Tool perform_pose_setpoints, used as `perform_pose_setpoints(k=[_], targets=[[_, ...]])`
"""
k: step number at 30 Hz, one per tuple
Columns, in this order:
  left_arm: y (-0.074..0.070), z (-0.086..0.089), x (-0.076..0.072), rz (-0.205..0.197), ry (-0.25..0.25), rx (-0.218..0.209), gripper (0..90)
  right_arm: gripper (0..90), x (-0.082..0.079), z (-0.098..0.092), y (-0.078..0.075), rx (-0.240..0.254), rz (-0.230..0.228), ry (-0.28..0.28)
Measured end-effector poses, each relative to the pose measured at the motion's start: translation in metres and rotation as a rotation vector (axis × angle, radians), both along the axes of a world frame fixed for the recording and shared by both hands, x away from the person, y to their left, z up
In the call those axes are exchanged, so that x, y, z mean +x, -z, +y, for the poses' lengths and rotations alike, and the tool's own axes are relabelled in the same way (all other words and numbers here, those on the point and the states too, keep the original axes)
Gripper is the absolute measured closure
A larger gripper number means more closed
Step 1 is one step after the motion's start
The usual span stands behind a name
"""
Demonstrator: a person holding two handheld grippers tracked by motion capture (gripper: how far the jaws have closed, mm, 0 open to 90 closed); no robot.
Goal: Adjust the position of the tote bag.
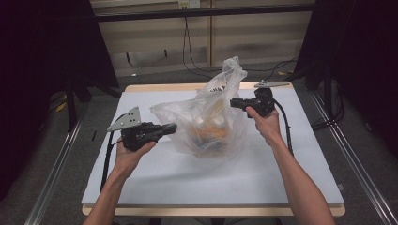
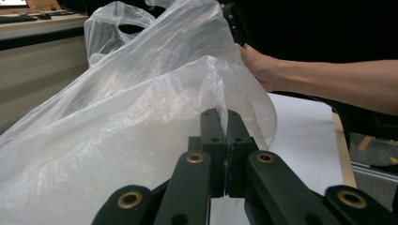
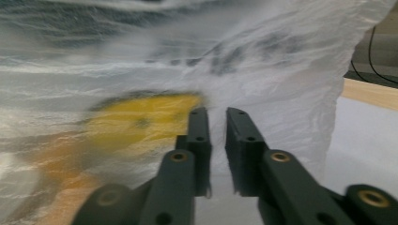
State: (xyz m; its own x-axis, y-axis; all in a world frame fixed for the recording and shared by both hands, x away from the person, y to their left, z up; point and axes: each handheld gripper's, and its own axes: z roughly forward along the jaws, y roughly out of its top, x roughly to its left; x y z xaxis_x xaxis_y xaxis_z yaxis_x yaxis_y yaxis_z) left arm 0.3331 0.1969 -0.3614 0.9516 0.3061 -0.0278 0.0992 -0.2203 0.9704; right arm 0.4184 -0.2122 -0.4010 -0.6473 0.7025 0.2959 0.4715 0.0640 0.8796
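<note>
Left gripper (image 2: 225, 123) clamped on thin translucent plastic bag (image 1: 206, 124); right gripper (image 3: 217, 123) nearly closed, grip on film uncertain (blurred). Risk: tearing, slipping, spilling yellow-orange contents (image 1: 213, 129).

Dark print sat on the upper part of the plastic bag (image 1: 213, 117), too small and crumpled to read; nothing else carried text.

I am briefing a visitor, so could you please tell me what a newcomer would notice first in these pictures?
First the crumpled clear plastic bag mid-table on the white table cover, with yellow and orange contents glowing through. Next, the left gripper, jaws shut, pinching a fold of the bag's film at its left side. The right gripper meets the bag's upper right, its jaws a narrow gap apart.
</note>
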Motion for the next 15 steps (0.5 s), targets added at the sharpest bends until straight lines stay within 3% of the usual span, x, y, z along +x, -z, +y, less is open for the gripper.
perform_pose_setpoints(k=[1,7,11,15], targets=[[0.000,0.001,-0.001,-0.002,-0.004,0.005,89.8,90.0,-0.001,0.001,0.000,-0.002,-0.003,-0.006],[0.004,0.007,-0.002,0.007,-0.015,0.007,89.8,90.0,-0.005,0.003,-0.006,-0.017,-0.017,-0.009],[0.006,0.010,-0.008,0.022,-0.005,0.012,89.9,90.0,-0.014,-0.006,-0.020,-0.024,-0.049,-0.002],[0.006,0.007,-0.013,0.006,0.017,0.037,89.9,90.0,-0.023,-0.012,-0.035,-0.057,-0.078,0.011]])
